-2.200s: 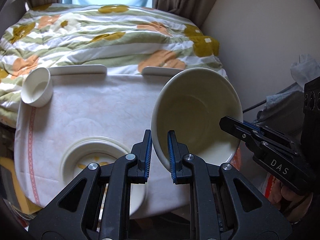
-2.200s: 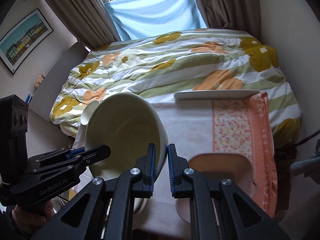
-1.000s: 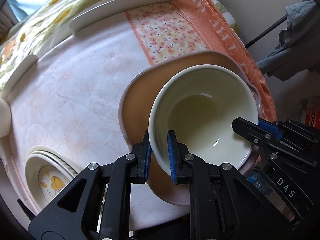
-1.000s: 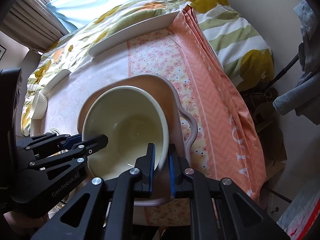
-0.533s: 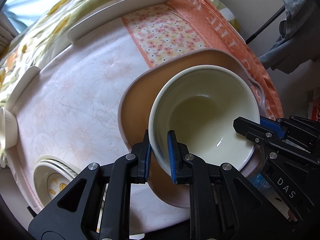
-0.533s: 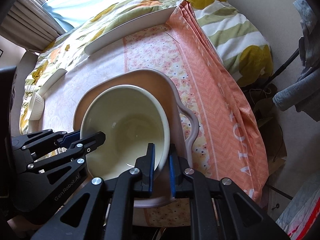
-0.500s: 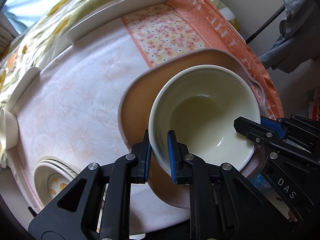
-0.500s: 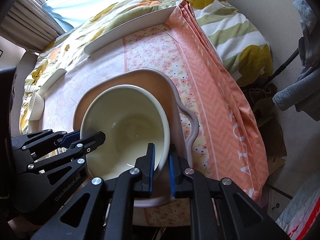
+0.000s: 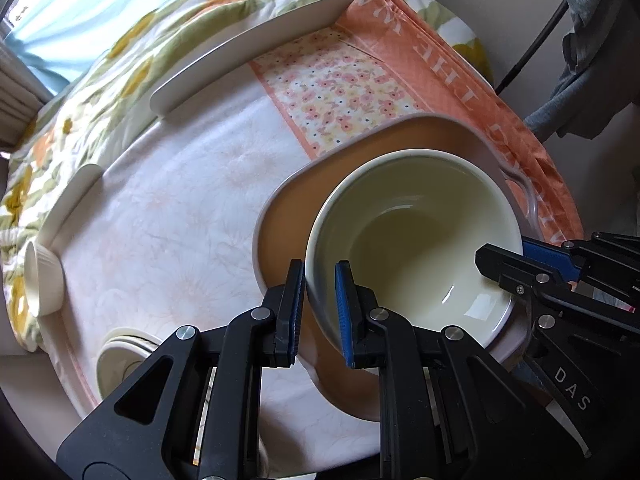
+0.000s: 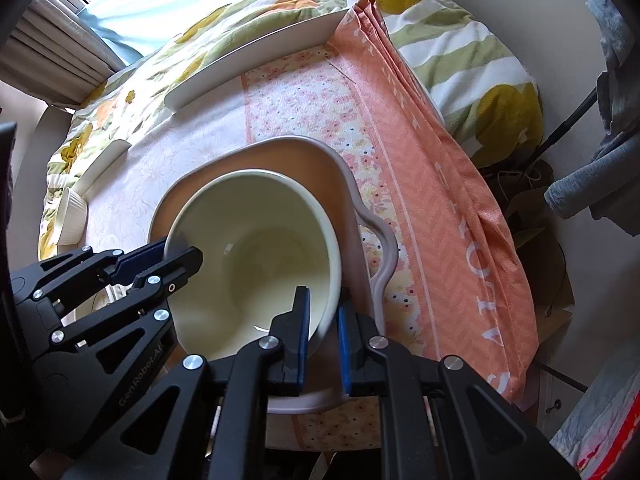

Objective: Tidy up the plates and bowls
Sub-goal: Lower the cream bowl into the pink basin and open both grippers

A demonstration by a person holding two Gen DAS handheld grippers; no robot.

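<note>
The large cream ceramic bowl (image 9: 420, 240) sits inside the beige handled dish (image 9: 288, 216) on the tabletop, both grippers' fingers pinching its rim — left gripper (image 9: 318, 312), right gripper (image 10: 322, 336). Only the left view shows the stacked plates (image 9: 120, 356). Readable: "DAS", "GenRobot.AI".

both grippers pinch cream bowl (image 10: 256, 240) rim over handled dish (image 10: 360, 216).
</note>
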